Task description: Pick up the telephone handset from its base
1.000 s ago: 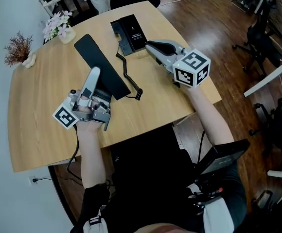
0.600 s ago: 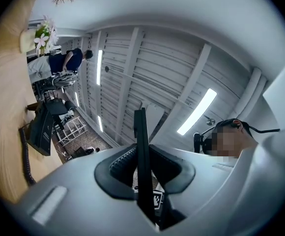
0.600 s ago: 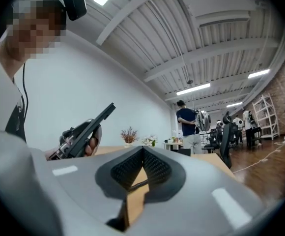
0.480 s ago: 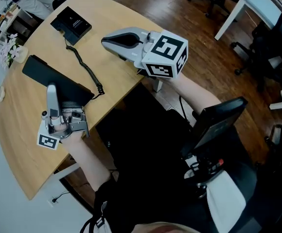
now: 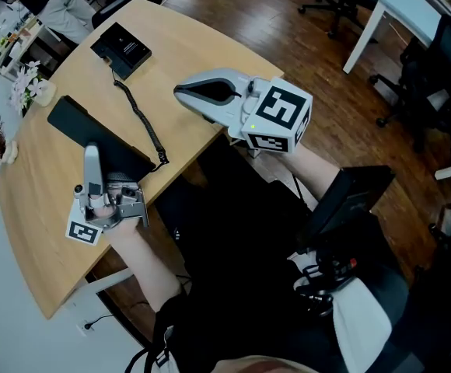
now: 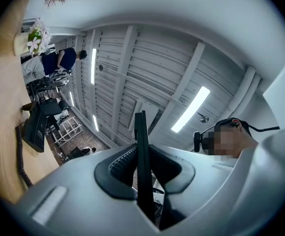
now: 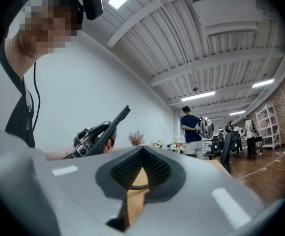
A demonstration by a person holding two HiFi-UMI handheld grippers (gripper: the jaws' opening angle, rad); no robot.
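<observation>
Our left tongs (image 5: 92,160) are closed on the telephone handset (image 5: 74,123). In the left gripper view the black slab stands edge-on between the two ribbed pads, and the jaws are narrow because the handset is thin at this place. We grip it near its nearer end, so the long part reaches away from us over the desk (image 5: 39,208). The right gripper view shows it tilted, with the far end higher. This tells us that it is carried by the tongs and does not lie flat. Our right tongs (image 5: 183,93) are closed tip to tip and hold nothing; only the desk shows through the small gap behind the pads. They hang over the near edge of the desk, well apart from the handset, and we judge that they are kept aside because one grip is enough. The base (image 5: 122,47) sits at the far side of the desk, well apart from the handset. The coiled cord (image 5: 141,119) runs loosely between them, so it probably does not pull on the base. The picking up seems to us already done.
</observation>
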